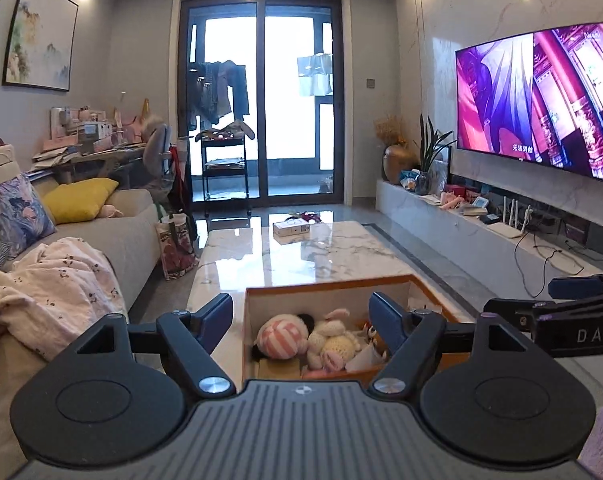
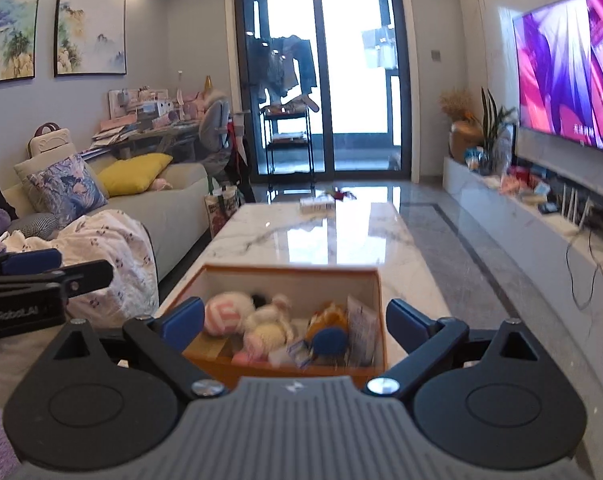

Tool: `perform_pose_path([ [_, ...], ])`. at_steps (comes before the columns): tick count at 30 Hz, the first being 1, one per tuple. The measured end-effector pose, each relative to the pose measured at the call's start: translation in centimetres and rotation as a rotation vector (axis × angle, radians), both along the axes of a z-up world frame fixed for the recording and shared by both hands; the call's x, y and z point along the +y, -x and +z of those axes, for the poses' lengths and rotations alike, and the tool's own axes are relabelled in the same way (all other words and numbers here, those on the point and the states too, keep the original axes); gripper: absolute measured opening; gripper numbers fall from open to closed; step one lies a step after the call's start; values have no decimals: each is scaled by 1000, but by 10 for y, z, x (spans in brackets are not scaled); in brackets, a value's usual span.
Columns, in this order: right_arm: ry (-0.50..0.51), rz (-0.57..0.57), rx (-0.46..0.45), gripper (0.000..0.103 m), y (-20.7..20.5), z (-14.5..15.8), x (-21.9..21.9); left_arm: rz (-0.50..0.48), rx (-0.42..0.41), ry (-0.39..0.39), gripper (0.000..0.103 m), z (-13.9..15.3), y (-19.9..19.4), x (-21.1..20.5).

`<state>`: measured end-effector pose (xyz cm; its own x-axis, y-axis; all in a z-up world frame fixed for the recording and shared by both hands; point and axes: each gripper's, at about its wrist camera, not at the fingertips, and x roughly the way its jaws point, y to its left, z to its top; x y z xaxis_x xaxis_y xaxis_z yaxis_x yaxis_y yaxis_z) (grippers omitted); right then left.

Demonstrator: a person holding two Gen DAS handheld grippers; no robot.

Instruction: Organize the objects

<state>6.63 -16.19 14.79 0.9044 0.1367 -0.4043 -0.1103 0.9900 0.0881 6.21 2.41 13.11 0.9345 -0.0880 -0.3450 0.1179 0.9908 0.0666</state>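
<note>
An open orange cardboard box point(image 1: 325, 286) point(image 2: 289, 270) stands at the near end of the marble coffee table point(image 1: 301, 256) point(image 2: 321, 236). Inside lie a pink-and-white striped plush point(image 1: 281, 338) point(image 2: 223, 312), a cream plush bunny point(image 1: 333, 344) point(image 2: 269, 326), a blue-and-orange toy point(image 2: 329, 334) and some packets. My left gripper point(image 1: 303, 322) is open and empty, hovering just above the box. My right gripper point(image 2: 295, 322) is open and empty, also just above the box. Each gripper shows at the edge of the other's view.
A small white box point(image 1: 291, 228) point(image 2: 317, 205) lies at the table's far end. A sofa point(image 1: 113, 232) with cushions and a blanket runs along the left. A TV point(image 1: 537, 100) and low cabinet point(image 1: 461, 228) are on the right. Glass doors stand behind.
</note>
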Motion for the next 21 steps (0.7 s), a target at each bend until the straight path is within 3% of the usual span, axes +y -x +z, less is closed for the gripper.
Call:
perform_pose_path([
  [7, -35, -36, 34, 98, 34, -38, 0, 39, 38, -9, 88, -39, 31, 1],
  [15, 17, -74, 18, 98, 72, -81, 5, 112, 49, -17, 88, -79, 61, -1],
  [21, 13, -90, 39, 98, 78, -101, -1, 127, 79, -31, 88, -97, 67, -5],
])
